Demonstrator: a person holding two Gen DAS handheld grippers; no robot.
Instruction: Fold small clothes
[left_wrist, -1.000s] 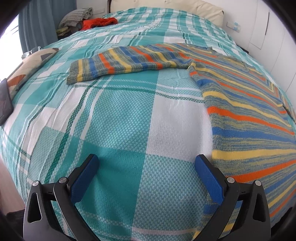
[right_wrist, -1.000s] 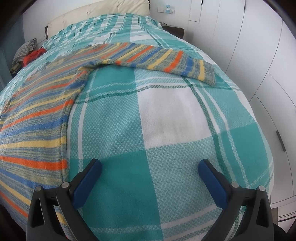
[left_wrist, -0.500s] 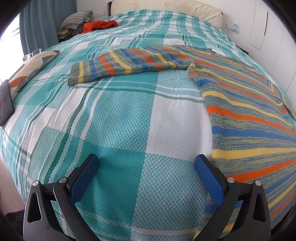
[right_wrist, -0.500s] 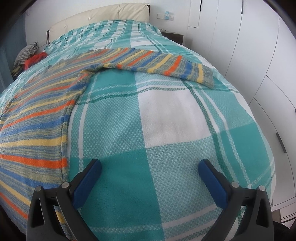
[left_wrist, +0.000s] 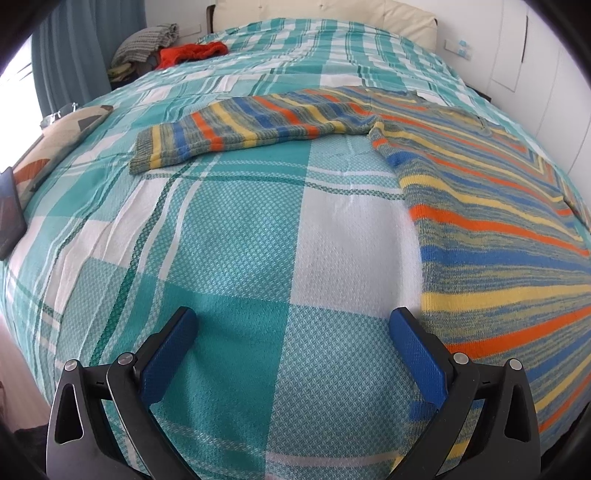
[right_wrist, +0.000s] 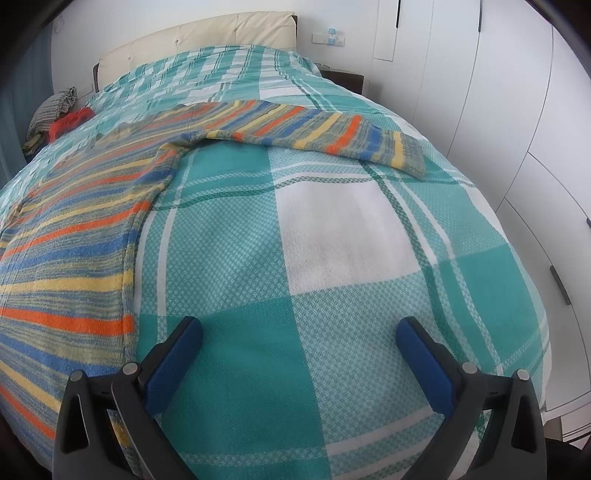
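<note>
Striped sweater is lying flat on the plaid bedspread, spread out unfolded, stripes in orange, blue, yellow and grey-green. Body is running along the right side in the left view and the left side in the right view. Left sleeve is stretching out sideways, cuff pointing left, flat on the cover. Right sleeve is stretching out the other way, cuff near the bed's right edge.

Left gripper is hovering low over bare bedspread just beside the sweater's hem side, jaws spread wide, grasping nothing. Right gripper is hovering likewise, jaws wide apart, empty, sweater edge just left of it.

Farther back, a red garment is sitting near the headboard.
</note>
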